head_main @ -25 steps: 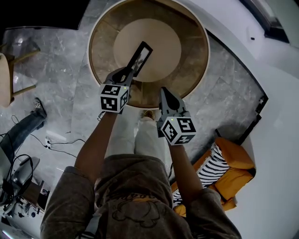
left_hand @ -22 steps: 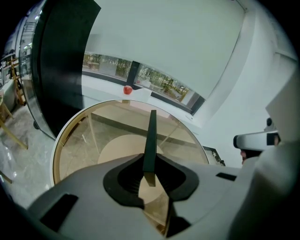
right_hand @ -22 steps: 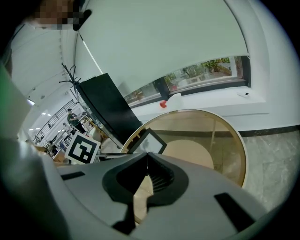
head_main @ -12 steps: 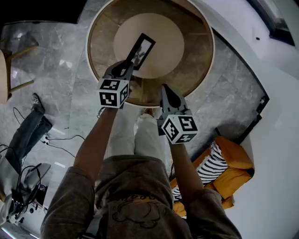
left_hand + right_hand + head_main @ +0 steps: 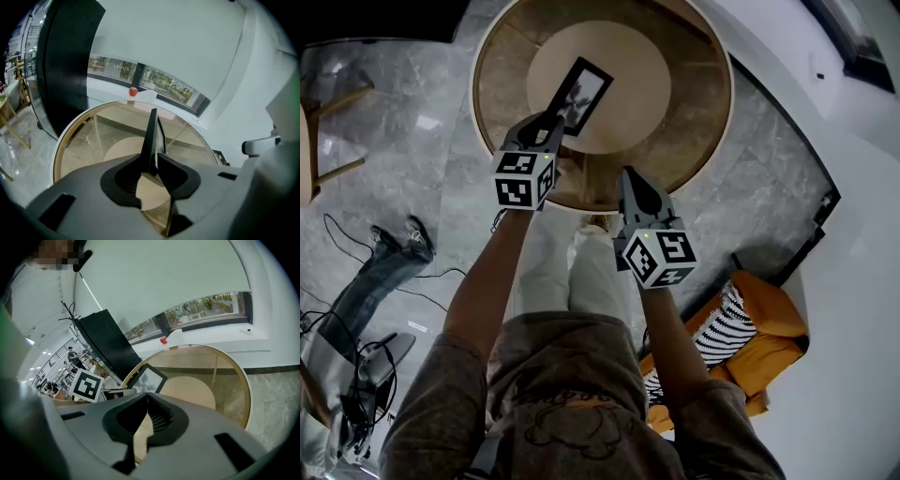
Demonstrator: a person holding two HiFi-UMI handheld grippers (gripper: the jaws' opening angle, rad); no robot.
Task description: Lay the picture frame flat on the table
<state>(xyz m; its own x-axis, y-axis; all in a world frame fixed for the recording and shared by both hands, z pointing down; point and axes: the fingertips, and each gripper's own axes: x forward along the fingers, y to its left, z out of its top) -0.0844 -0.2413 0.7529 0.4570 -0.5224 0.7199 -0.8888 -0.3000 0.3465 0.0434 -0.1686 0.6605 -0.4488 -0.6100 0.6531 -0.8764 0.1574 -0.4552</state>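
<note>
By my reading the task was not finished. At the left, the left gripper (image 5: 549, 129) had the near end of the picture frame (image 5: 577, 86) between its jaws, which had just been opening. Its own view showed no gap at either jaw tip, so the pads seemed to be on the frame, loosely at best. The frame stood over the pale wooden disc (image 5: 628, 84) in the middle of the round table (image 5: 698, 141). It slanted away from the gripper and was turned up on a long edge rather than lying on its back; whether its lower edge touched the disc could not be told. What was left, then, was to tip it down flat and let it go fully. To the right, the right gripper (image 5: 626, 178) hung over the table's near rim, apart from the frame, its jaws together with nothing between them. The frame itself was a slim rectangle with a narrow black border around a pale grey picture with darker blotches. Seen edge-on in the left gripper view, it was a thin dark slab with a glassy face on its right side.
</note>
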